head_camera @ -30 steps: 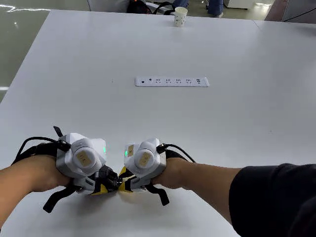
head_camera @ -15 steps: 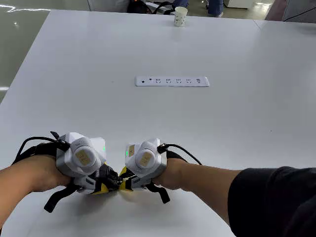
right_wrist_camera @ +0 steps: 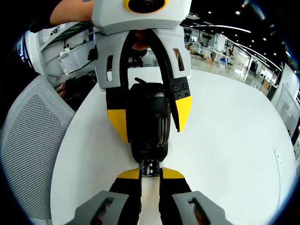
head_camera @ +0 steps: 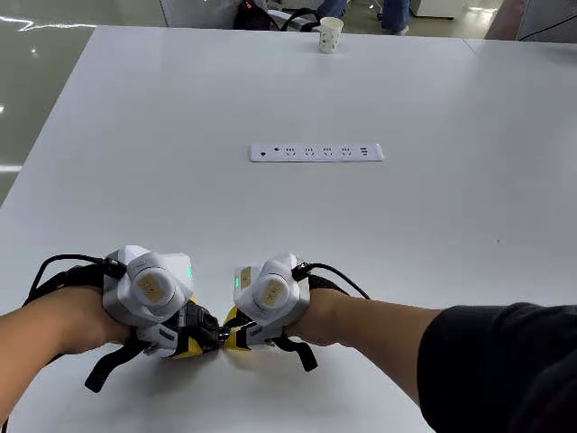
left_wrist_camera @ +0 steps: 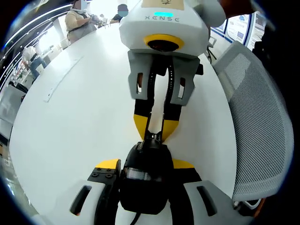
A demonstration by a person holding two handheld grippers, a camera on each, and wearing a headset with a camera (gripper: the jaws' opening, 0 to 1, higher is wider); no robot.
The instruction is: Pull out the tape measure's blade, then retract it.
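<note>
Black plastic case of the one tape measure point(left_wrist_camera: 143, 180) sits clamped between the jaws of my left gripper point(left_wrist_camera: 145, 164) at the near edge of the white table point(head_camera: 270, 90). My right gripper point(right_wrist_camera: 150, 174) faces it nose to nose, jaws pinched onto the blade hook point(right_wrist_camera: 149, 168), hardly any blade showing. So that's two grippers and one tape, plus one power strip point(head_camera: 316, 152) mid-table, one paper cup point(head_camera: 330, 34) at the far edge and one mesh chair point(left_wrist_camera: 258, 117); only writing I can read is "XENSE" on the right gripper's housing.
</note>
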